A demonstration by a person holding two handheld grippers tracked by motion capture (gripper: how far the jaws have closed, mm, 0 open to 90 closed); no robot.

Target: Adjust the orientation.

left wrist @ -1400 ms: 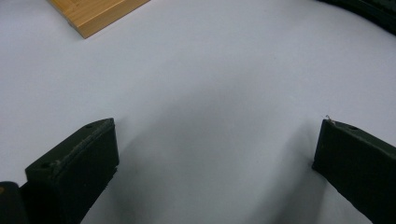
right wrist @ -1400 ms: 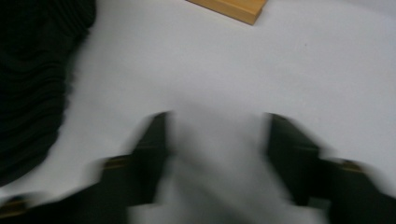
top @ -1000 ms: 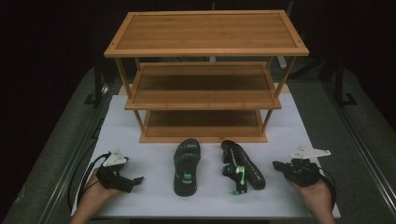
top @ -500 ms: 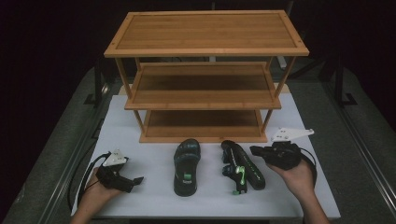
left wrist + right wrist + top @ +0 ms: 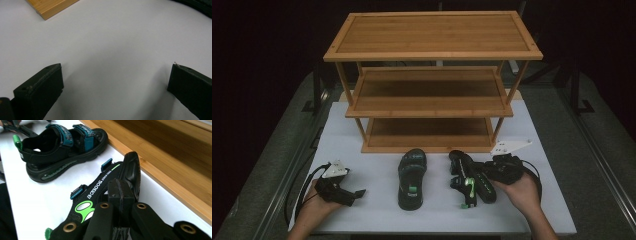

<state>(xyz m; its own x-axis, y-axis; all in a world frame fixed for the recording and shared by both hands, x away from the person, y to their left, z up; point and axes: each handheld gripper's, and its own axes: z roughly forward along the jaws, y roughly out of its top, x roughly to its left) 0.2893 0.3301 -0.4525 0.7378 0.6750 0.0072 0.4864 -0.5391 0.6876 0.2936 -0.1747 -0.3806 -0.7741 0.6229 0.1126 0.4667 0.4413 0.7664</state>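
Right gripper view: closed hand-held gripper (image 5: 121, 195) over sandal (image 5: 100, 195).

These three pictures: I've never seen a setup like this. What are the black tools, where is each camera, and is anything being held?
A person sits at a white table holding a hand-operated two-jaw gripper in each hand. The high view looks down from above; the other two cameras ride on the grippers, looking along their jaws.

On the table stand a three-tier bamboo shelf and two black sandals. The left sandal stands upright; the right sandal lies on its side.

The left gripper rests open over bare table. The right gripper is shut, its jaws pressed together right by the tipped sandal; whether it pinches a strap I cannot tell.
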